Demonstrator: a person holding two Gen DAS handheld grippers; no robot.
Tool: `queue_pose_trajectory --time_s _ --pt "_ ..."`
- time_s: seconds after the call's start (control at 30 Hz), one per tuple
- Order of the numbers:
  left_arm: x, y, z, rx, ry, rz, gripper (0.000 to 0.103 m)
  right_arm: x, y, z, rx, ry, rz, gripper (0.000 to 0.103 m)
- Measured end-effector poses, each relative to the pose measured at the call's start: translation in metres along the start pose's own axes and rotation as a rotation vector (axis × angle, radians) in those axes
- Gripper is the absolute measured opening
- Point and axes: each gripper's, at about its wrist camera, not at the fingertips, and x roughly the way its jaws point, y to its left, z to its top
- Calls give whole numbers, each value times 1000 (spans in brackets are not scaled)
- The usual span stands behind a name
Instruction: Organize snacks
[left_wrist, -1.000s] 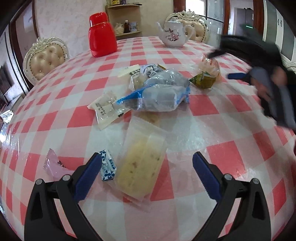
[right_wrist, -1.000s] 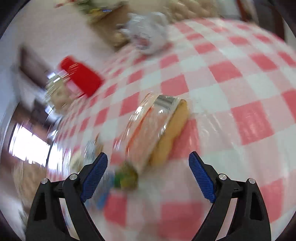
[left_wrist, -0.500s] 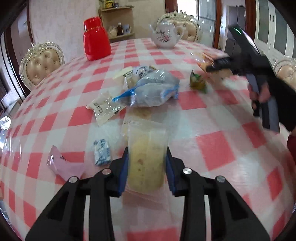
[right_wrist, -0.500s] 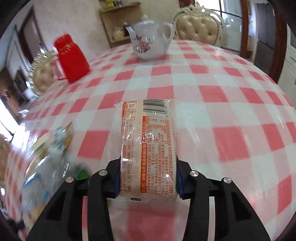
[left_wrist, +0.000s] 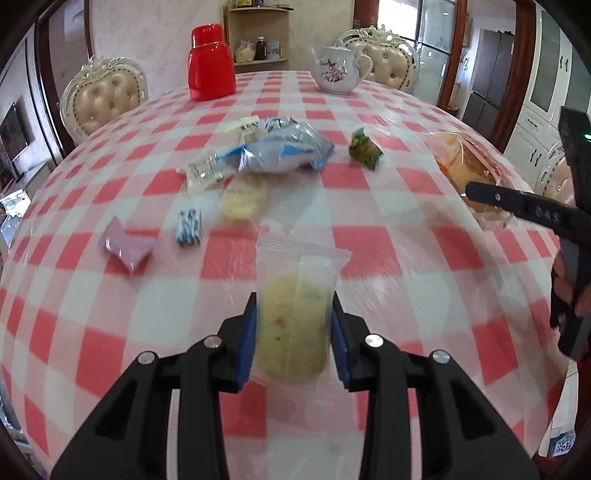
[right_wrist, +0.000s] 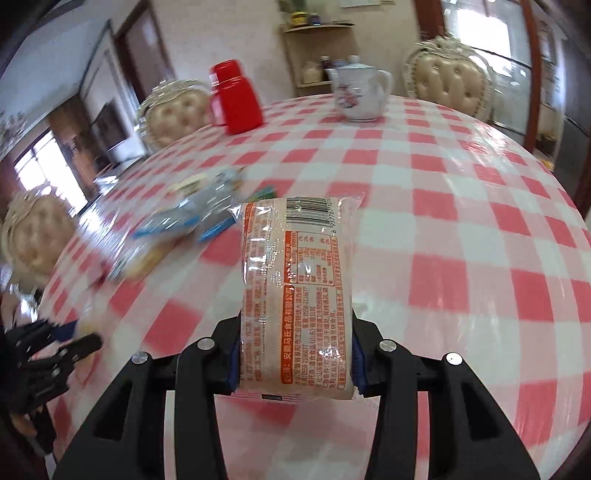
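My left gripper (left_wrist: 293, 341) is shut on a clear bag with a yellow cake (left_wrist: 291, 325), held above the checked table (left_wrist: 388, 280). My right gripper (right_wrist: 293, 352) is shut on an orange-printed bread packet (right_wrist: 297, 280), lifted over the table; the packet also shows in the left wrist view (left_wrist: 467, 170). Loose snacks lie mid-table: a blue-and-clear bag (left_wrist: 280, 153), a green packet (left_wrist: 364, 149), a round yellow biscuit pack (left_wrist: 243, 195), a small blue-white candy (left_wrist: 189, 226) and a pink sachet (left_wrist: 125, 245).
A red flask (left_wrist: 210, 62) and a white floral teapot (left_wrist: 338, 70) stand at the table's far side. Padded chairs (left_wrist: 103, 99) ring the table. The right gripper's body (left_wrist: 535, 212) reaches in at the right edge of the left wrist view.
Both grippers closed from open, the left on the yellow cake bag, the right on the bread packet. Both have since lifted and pulled back from the snack pile.
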Motion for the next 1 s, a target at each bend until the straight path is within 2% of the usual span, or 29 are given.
queue_pose_trajectory --time_s 0.13,0.47,1.0 --pt "-9 -11 -18 9 4 20 36 -14 26 -20 -63 1 27 44" --pt "-36 -26 -54 39 2 57 36 -34 64 -56 -112 7 78 44" --pt "-80 2 -112 11 0 154 36 -58 143 -101 -258 29 177 44"
